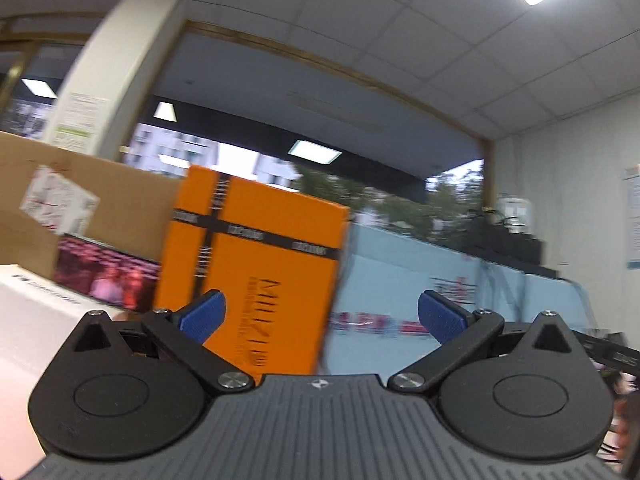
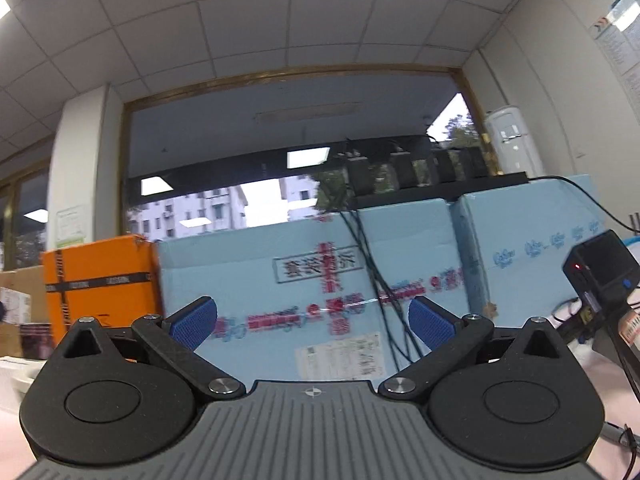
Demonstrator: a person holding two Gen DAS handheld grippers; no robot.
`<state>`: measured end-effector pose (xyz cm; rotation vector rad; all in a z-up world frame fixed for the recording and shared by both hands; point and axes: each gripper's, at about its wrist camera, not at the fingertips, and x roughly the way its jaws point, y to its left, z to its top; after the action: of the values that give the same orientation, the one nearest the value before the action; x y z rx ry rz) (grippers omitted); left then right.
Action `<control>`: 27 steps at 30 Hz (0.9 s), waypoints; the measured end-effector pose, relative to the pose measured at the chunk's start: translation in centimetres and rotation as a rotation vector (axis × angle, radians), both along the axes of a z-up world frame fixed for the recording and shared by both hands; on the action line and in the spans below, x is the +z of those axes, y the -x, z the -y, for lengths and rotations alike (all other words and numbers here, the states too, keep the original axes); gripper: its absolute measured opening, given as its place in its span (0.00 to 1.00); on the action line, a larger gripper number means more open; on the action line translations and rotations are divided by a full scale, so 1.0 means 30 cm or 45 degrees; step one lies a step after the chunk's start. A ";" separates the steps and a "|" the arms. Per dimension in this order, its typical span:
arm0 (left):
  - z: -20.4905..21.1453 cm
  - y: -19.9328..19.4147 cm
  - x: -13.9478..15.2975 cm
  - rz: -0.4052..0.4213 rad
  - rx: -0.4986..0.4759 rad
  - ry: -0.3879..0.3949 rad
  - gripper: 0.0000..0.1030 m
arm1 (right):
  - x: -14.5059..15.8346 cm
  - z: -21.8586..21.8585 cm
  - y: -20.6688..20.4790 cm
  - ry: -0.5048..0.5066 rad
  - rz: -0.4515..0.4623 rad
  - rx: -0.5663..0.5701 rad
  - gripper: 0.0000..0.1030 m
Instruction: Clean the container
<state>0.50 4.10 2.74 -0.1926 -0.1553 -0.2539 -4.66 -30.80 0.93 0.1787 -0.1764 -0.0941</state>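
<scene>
left gripper (image 1: 322,316): blue-padded fingers spread wide apart, nothing between them; tilted upward toward the far wall and ceiling; view blurred.

right gripper (image 2: 313,322): blue-padded fingers likewise spread wide apart, nothing held; also tilted upward.

container: cannot be told apart in either view; its place cannot be given.

orange box (image 1: 256,264): upright, crossed by black printed tape, far side of the left gripper, centre-left in the left view; in the right view it stands at far left (image 2: 98,284).

brown cardboard box (image 1: 100,196): behind and to the left of the orange box, a white label stuck on its face.

light blue cartons (image 2: 320,292): large, with red print and a white label, just right of the orange box and touching it in the right view; fill the far middle of that view; also at right in the left view (image 1: 440,292).

black cables (image 2: 372,276): hang down over the front of the blue cartons.

black shelf of dark devices (image 2: 420,184): rests on top of the blue cartons.

small black device (image 2: 604,272): near right, a red light on its side, on a stand.

tabletop (image 2: 580,376): pale pink surface, visible at the right edge.

window (image 2: 288,136): far wall, gold frame, buildings and trees outside.
</scene>
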 end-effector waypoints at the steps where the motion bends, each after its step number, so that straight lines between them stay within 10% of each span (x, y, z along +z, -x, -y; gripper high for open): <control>1: 0.010 -0.009 -0.004 -0.010 0.063 -0.019 1.00 | -0.010 0.000 -0.006 0.006 -0.009 -0.022 1.00; 10: 0.082 -0.001 -0.070 0.018 0.356 -0.182 1.00 | -0.055 0.020 -0.054 0.067 -0.064 -0.146 1.00; 27: 0.092 -0.019 -0.095 -0.025 0.384 -0.250 1.00 | -0.059 -0.034 -0.094 0.187 -0.142 -0.097 1.00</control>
<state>1.07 1.34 -0.10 0.0247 -0.1372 0.0332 -1.85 -29.77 -0.84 0.0197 -0.0784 -0.1662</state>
